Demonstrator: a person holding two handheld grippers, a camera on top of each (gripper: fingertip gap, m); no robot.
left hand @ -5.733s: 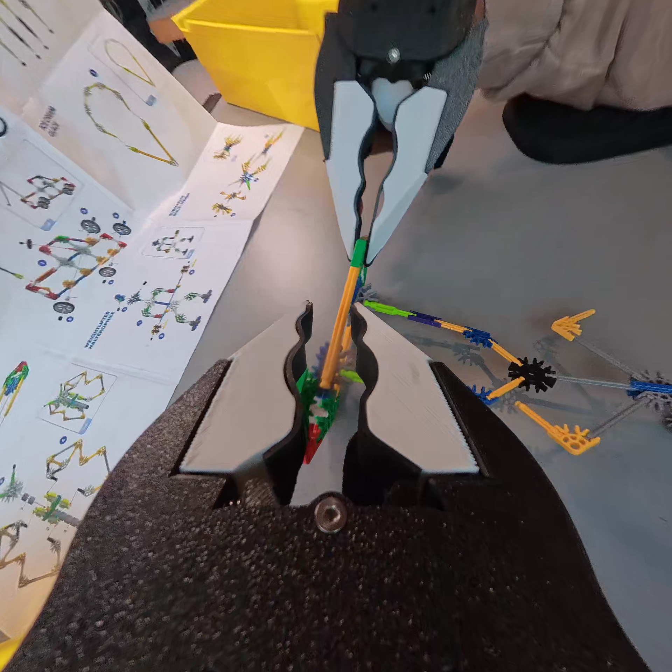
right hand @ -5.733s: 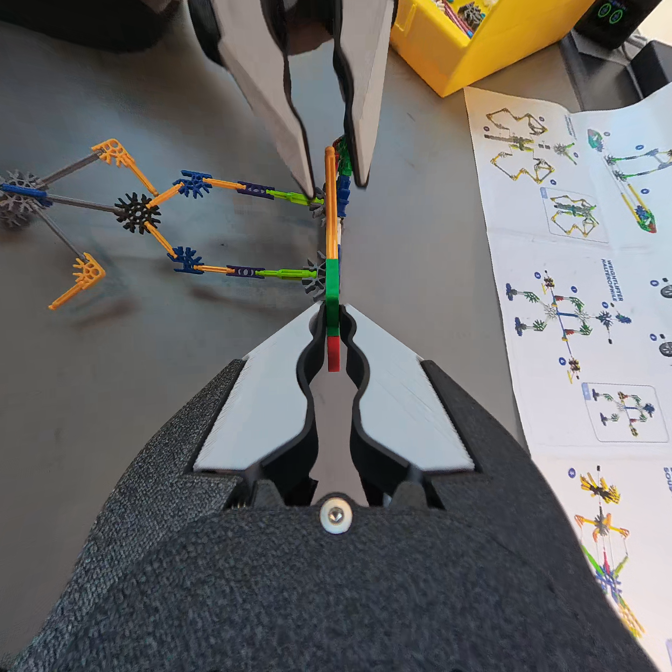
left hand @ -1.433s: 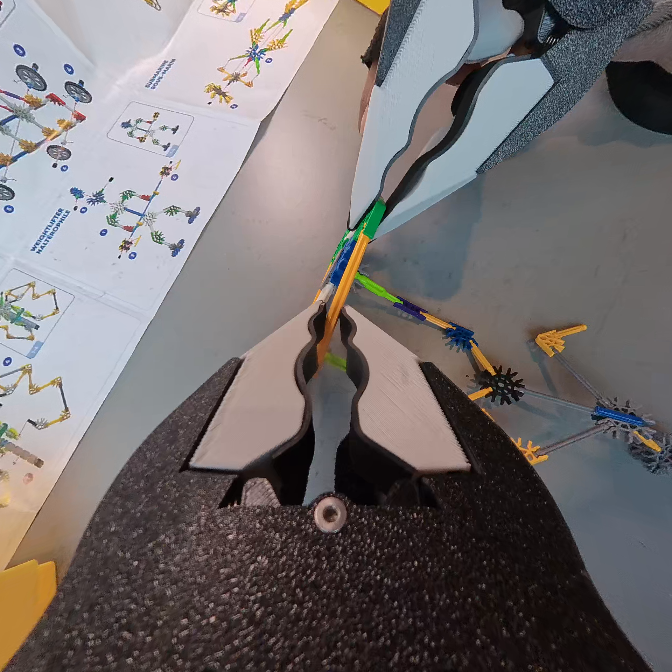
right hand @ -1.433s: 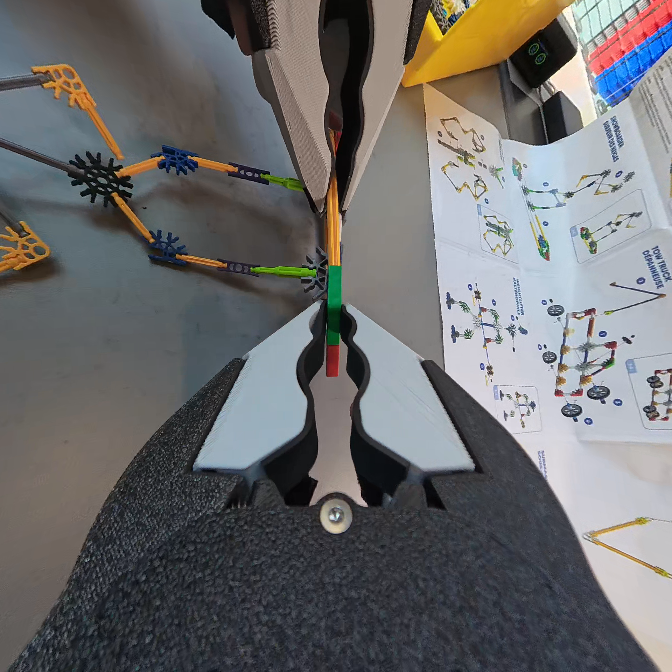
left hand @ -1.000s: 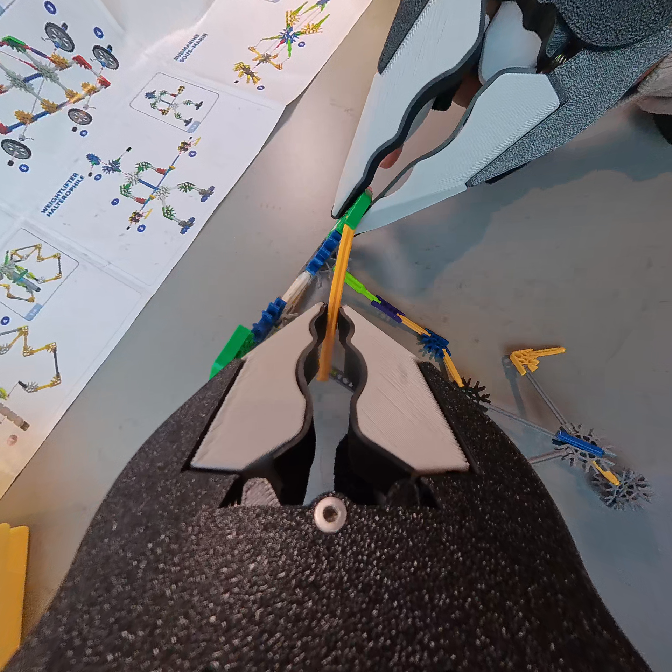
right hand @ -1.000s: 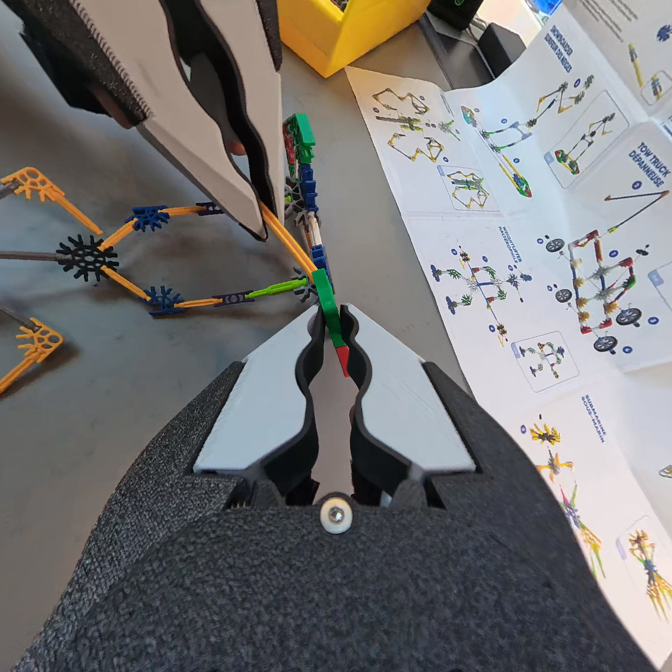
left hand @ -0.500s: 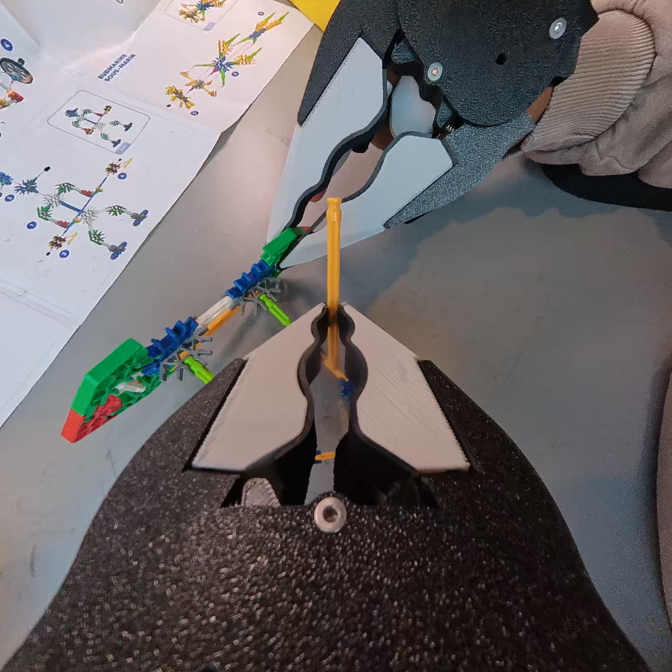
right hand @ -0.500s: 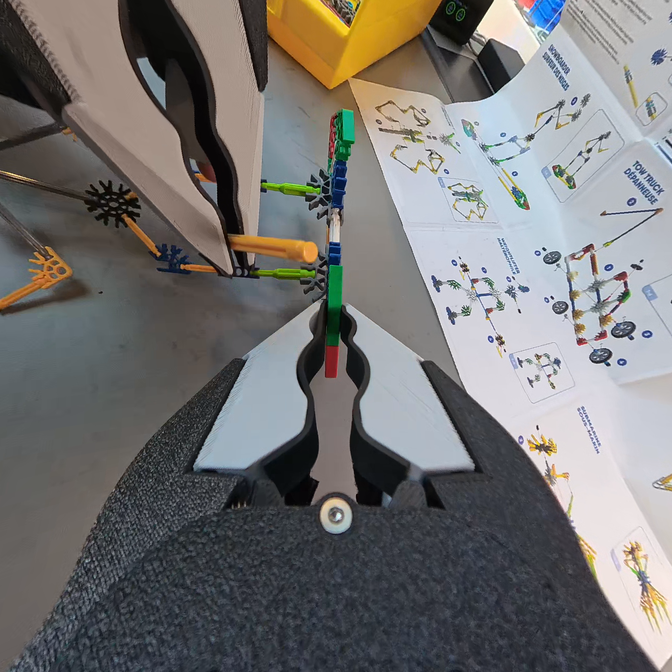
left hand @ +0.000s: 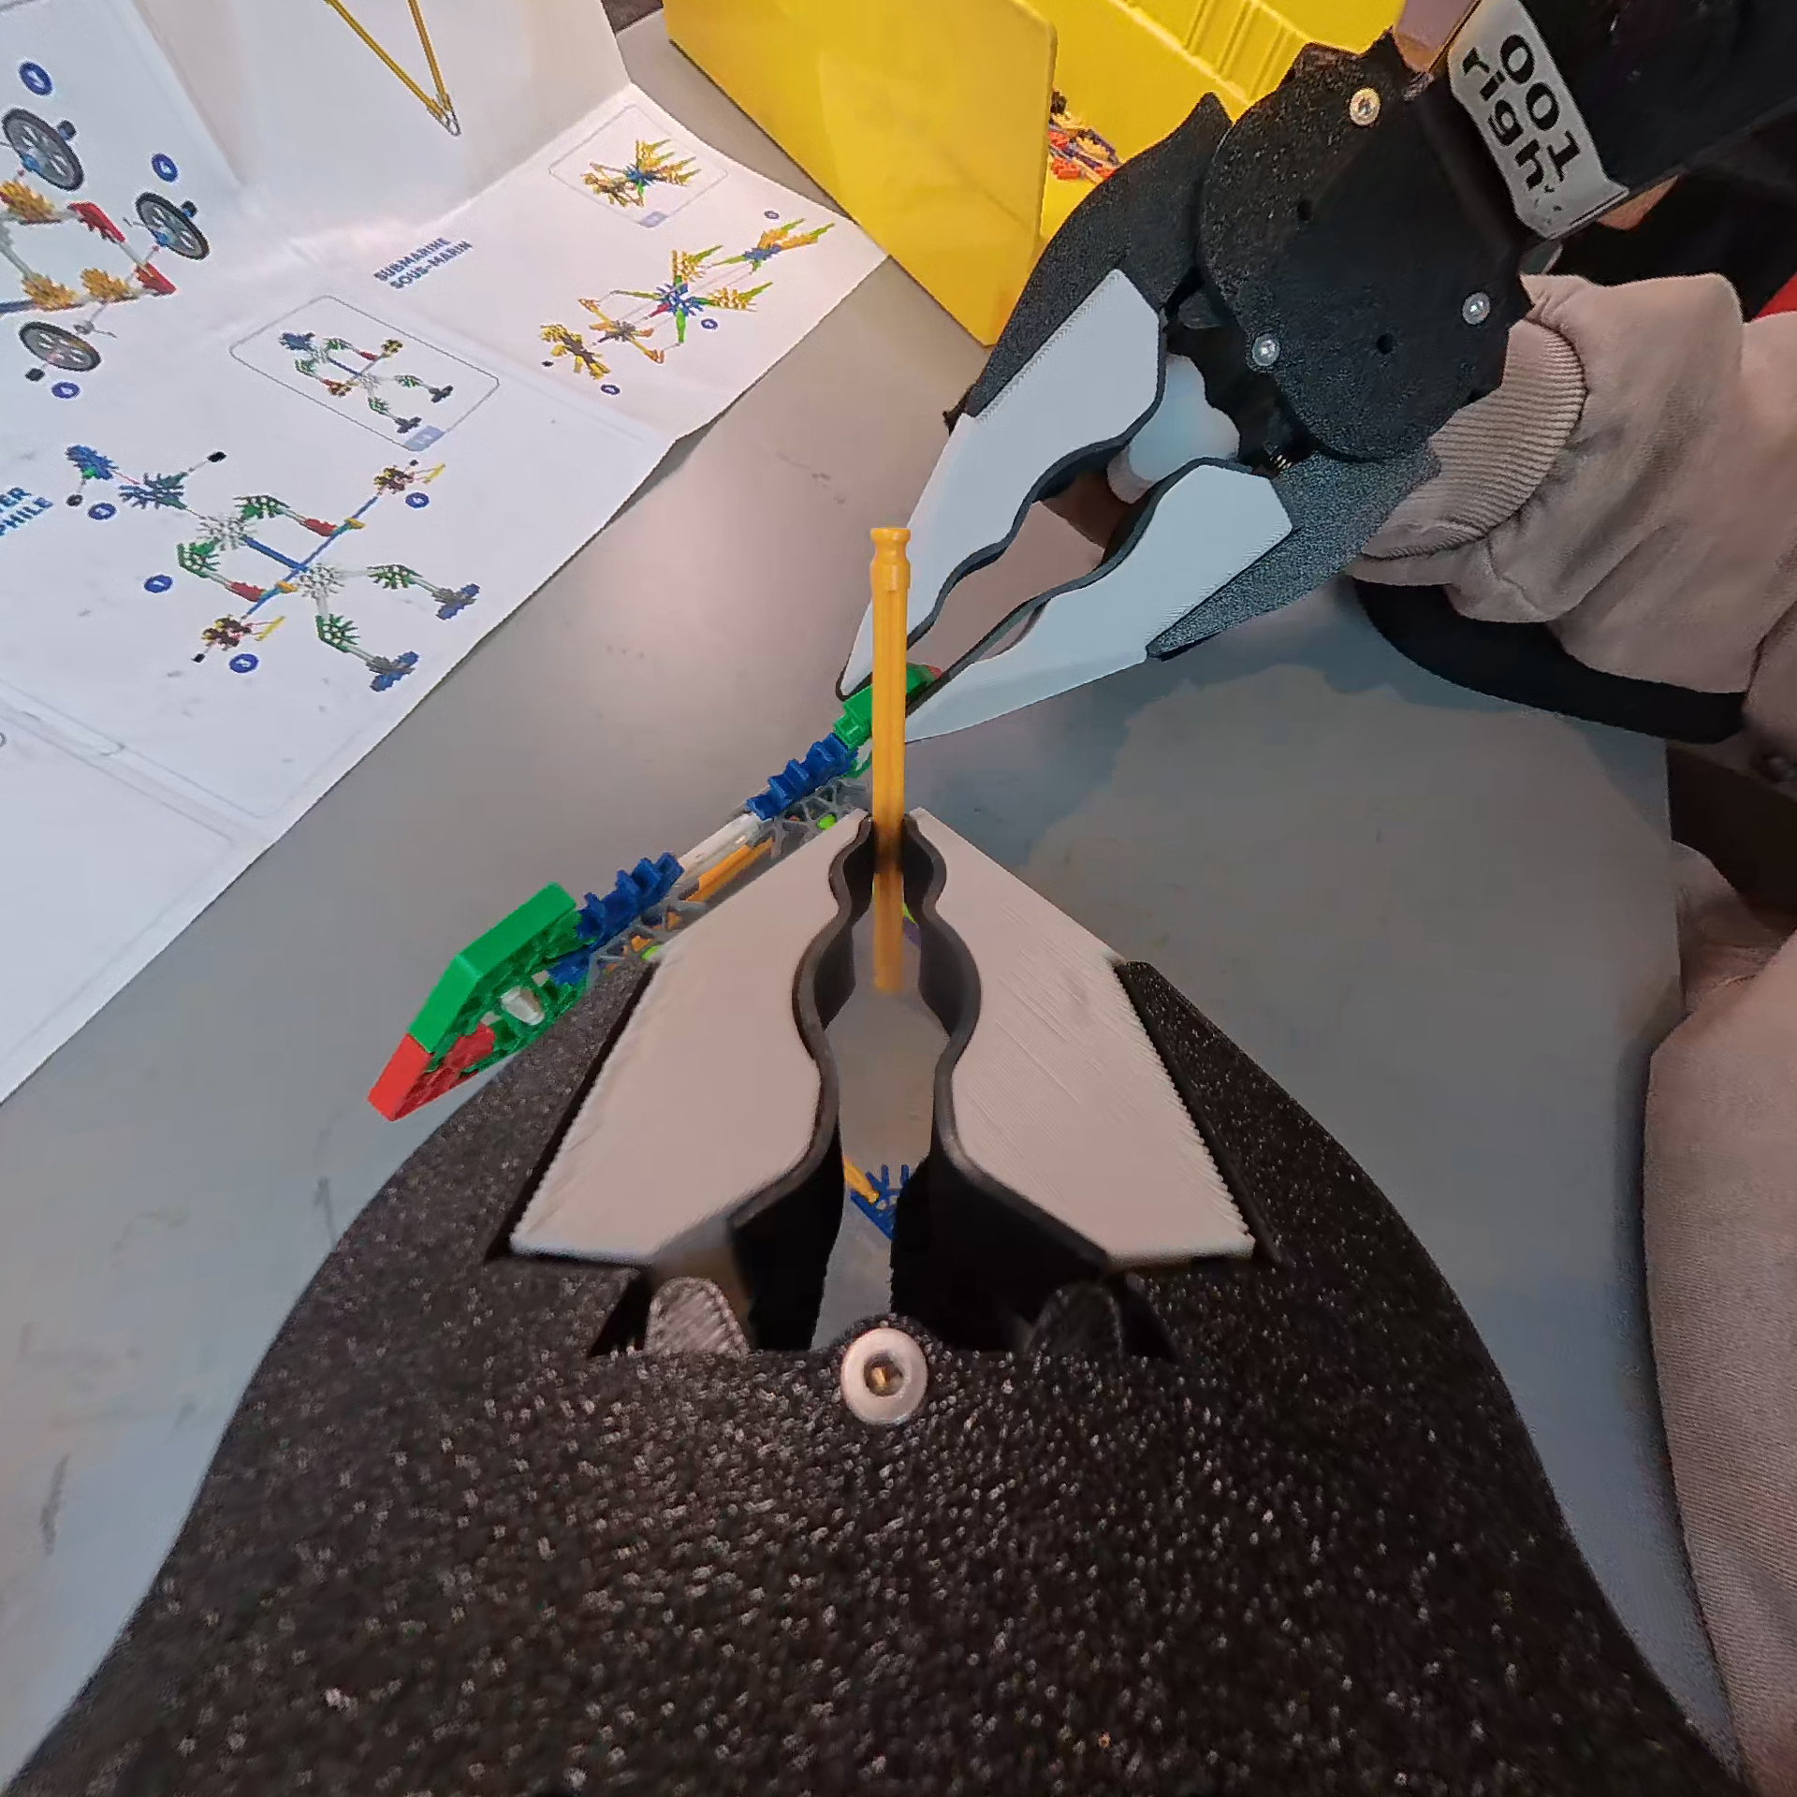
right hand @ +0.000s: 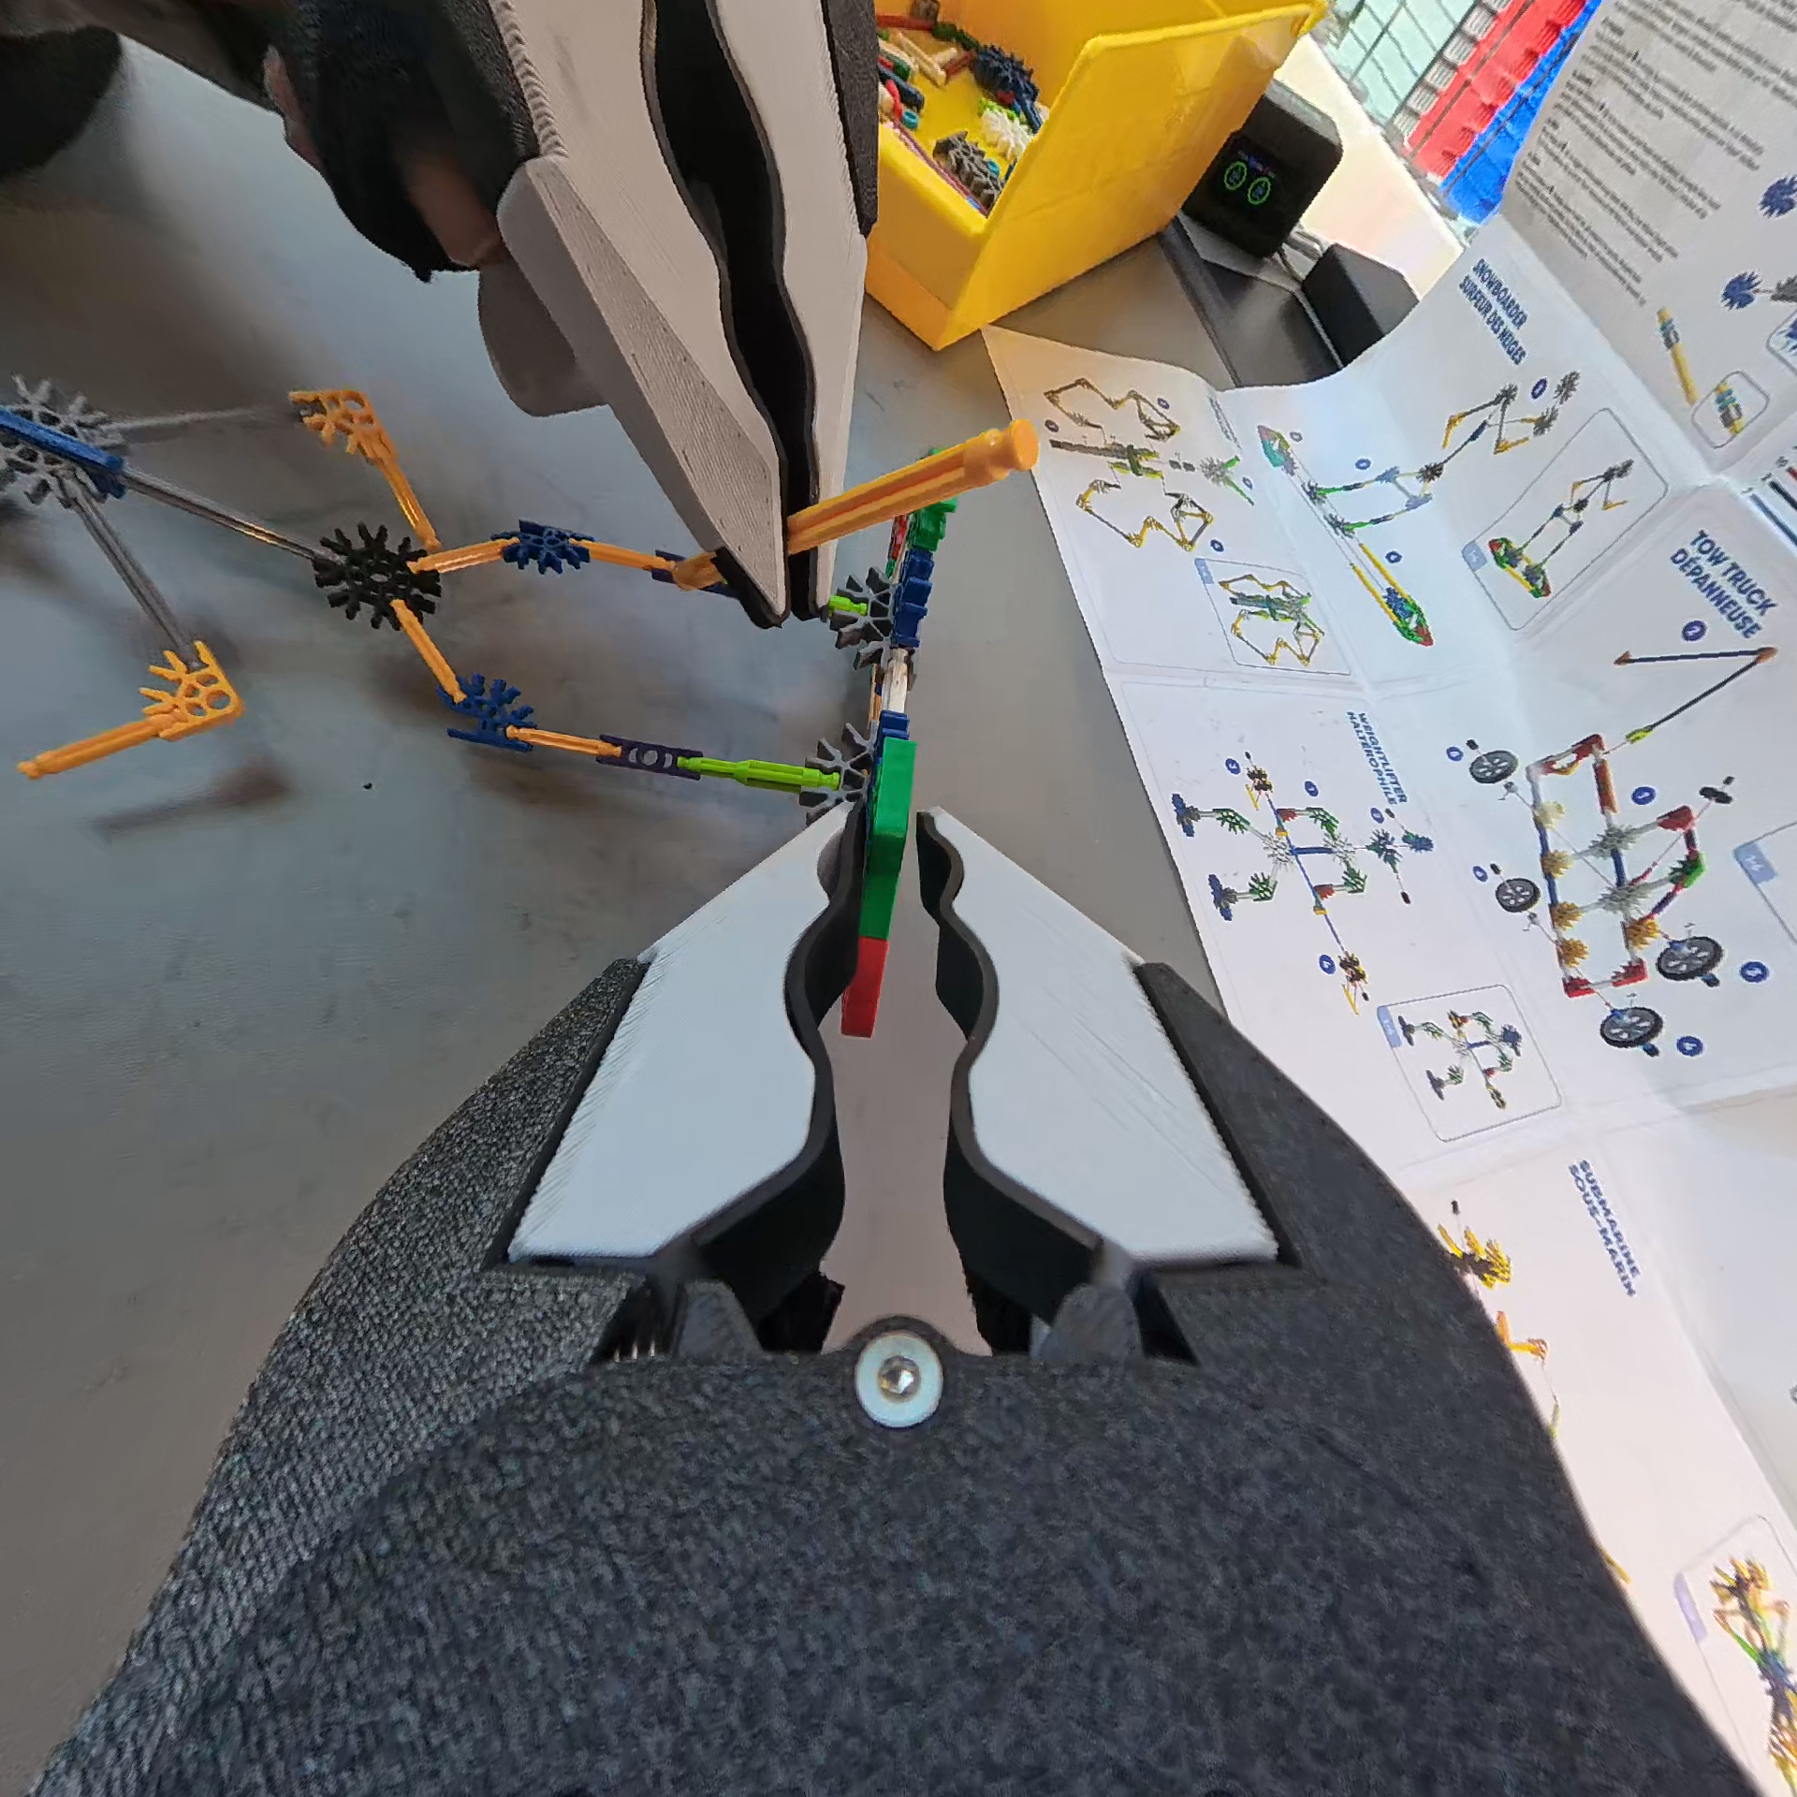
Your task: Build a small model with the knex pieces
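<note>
My left gripper point(left hand: 887, 834) is shut on a loose orange rod point(left hand: 889, 681) that stands up through its fingertips, free at both ends. My right gripper point(right hand: 883, 825) is shut on the green and red end piece point(right hand: 880, 875) of a rod-and-connector toy model point(right hand: 899, 622) lying on the grey table. In the right wrist view the left gripper point(right hand: 790, 605) hangs just above the model with the orange rod point(right hand: 904, 491) sticking out sideways. In the left wrist view the right gripper point(left hand: 875, 702) pinches the model's far green end point(left hand: 865, 715); its near green and red end point(left hand: 467, 1011) lies left of my fingers.
The model's flat arms, with a black connector point(right hand: 374, 579) and orange ends point(right hand: 185, 705), spread left on the table. A yellow parts bin point(left hand: 875, 146) point(right hand: 1070, 224) stands behind. A printed instruction sheet point(left hand: 292, 438) point(right hand: 1459, 778) covers one side. A person's beige sleeve point(left hand: 1604, 506) is behind the right gripper.
The orange rod has come off the model. My left gripper has pulled it clear and lifted it, while the right gripper has kept its hold on the green end.
</note>
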